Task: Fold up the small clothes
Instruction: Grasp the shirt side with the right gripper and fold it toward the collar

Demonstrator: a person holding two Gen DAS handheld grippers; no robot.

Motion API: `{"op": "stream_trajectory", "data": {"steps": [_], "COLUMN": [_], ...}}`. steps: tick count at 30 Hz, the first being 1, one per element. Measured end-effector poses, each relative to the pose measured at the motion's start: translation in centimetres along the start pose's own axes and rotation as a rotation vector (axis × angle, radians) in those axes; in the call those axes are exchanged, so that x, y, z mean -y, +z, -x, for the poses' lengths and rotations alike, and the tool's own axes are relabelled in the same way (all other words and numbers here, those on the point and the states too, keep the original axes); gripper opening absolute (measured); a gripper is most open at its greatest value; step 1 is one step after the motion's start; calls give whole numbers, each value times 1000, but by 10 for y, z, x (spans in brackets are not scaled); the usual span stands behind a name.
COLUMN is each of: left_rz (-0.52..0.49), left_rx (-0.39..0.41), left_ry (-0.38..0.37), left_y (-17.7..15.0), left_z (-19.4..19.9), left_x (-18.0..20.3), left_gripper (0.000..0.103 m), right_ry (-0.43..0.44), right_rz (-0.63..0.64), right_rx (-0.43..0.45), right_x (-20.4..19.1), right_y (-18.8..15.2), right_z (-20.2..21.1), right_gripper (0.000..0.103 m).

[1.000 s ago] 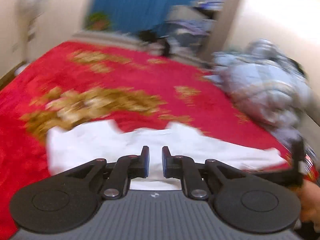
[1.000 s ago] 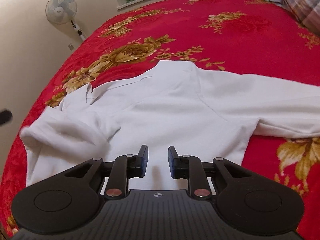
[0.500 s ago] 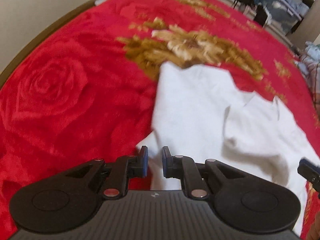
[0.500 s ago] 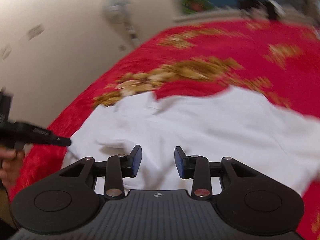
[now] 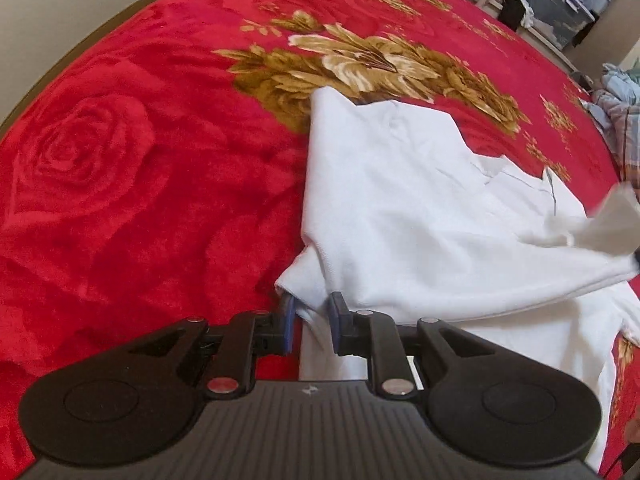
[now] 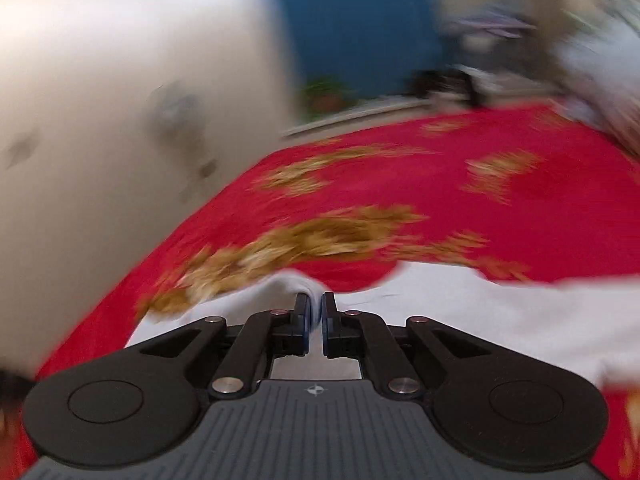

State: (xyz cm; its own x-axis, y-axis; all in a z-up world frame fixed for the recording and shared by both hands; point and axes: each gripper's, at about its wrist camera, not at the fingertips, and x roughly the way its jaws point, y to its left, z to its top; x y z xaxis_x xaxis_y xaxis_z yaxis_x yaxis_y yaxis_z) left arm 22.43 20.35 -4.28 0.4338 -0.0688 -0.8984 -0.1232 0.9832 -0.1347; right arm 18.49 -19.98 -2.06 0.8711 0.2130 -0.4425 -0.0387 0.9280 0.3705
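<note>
A white shirt (image 5: 400,208) lies spread on the red blanket (image 5: 120,160) with gold flowers. In the left wrist view my left gripper (image 5: 311,320) points steeply down at the shirt's near left corner. Its jaws are opening, and a bunched fold of that corner sits between the blue pads, loosely. At the right edge of that view part of the shirt is lifted and blurred. In the right wrist view, which is blurred by motion, my right gripper (image 6: 315,316) has its jaws closing tight on a raised fold of the shirt (image 6: 460,300).
A heap of checked and pale clothes (image 5: 624,112) lies at the bed's far right. Storage boxes (image 5: 560,8) stand beyond the bed. A cream wall (image 6: 100,120) runs along the bed's left side, with a blue curtain (image 6: 352,20) and a plant (image 6: 324,94) behind.
My left gripper came down onto the shirt's left corner and its jaws widened around the cloth. My right gripper's jaws spread, then closed on a fold, and it tipped upward.
</note>
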Motion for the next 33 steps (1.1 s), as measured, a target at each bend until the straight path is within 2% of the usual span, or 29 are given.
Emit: {"op": "stream_trajectory", "data": {"steps": [1, 3, 4, 6, 8, 9, 10, 12, 14, 15, 16, 19, 23, 24, 25, 27, 28, 29, 30, 31, 33], "left_rz": [-9, -7, -1, 3, 7, 10, 11, 9, 6, 5, 5, 21, -6, -14, -20, -34, -43, -53, -59, -62, -61], "left_rx": [-1, -6, -9, -11, -12, -13, -13, -13, -12, -12, -12, 3, 38, 34, 25, 8, 7, 15, 28, 38, 61], "left_ry": [7, 10, 8, 6, 4, 4, 5, 9, 11, 11, 8, -17, -66, -72, -75, -77, -82, -85, -93, -104, -125], "left_y": [0, 0, 1, 2, 3, 3, 3, 3, 3, 3, 3, 4, 4, 4, 4, 3, 2, 2, 3, 3, 4], "left_z": [-1, -2, -2, -1, -1, -1, -1, -2, -3, -2, -2, 3, 13, 13, 12, 11, 12, 15, 18, 21, 24], "left_x": [2, 2, 1, 1, 1, 1, 1, 2, 2, 2, 1, 0, 7, 9, 11, 15, 18, 20, 22, 23, 25], "left_gripper": [21, 21, 21, 21, 22, 22, 22, 22, 22, 22, 22, 22, 22, 22, 22, 22, 22, 22, 22, 22, 22], "right_ry": [-47, -125, -153, -157, -127, -105, -86, -125, -145, -150, -154, -127, -40, -56, -120, -309, -376, -381, -373, -375, -291], "right_rz": [-50, -173, -255, -339, -334, -327, -331, -371, -441, -469, -477, -487, -324, -310, -320, -308, -323, -372, -391, -349, -302], "right_rx": [-56, -223, -294, -332, -323, -319, -313, -299, -295, -292, -288, -223, 34, 47, -1, -221, -306, -324, -298, -275, -182], "right_x": [12, 39, 56, 74, 79, 80, 83, 92, 105, 111, 113, 114, 90, 90, 96, 114, 124, 133, 133, 124, 115], "right_y": [-5, -18, -26, -31, -24, -20, -17, -13, -11, -9, -7, 5, 30, 31, 28, 14, 4, -3, -2, 4, 14], "right_z": [-5, -23, -31, -37, -39, -42, -44, -44, -48, -49, -49, -35, 7, 9, 3, -25, -34, -34, -29, -26, -13], "right_gripper": [9, 14, 15, 13, 24, 34, 36, 36, 33, 25, 6, 6, 6, 6, 6, 6, 6, 6, 8, 10, 10]}}
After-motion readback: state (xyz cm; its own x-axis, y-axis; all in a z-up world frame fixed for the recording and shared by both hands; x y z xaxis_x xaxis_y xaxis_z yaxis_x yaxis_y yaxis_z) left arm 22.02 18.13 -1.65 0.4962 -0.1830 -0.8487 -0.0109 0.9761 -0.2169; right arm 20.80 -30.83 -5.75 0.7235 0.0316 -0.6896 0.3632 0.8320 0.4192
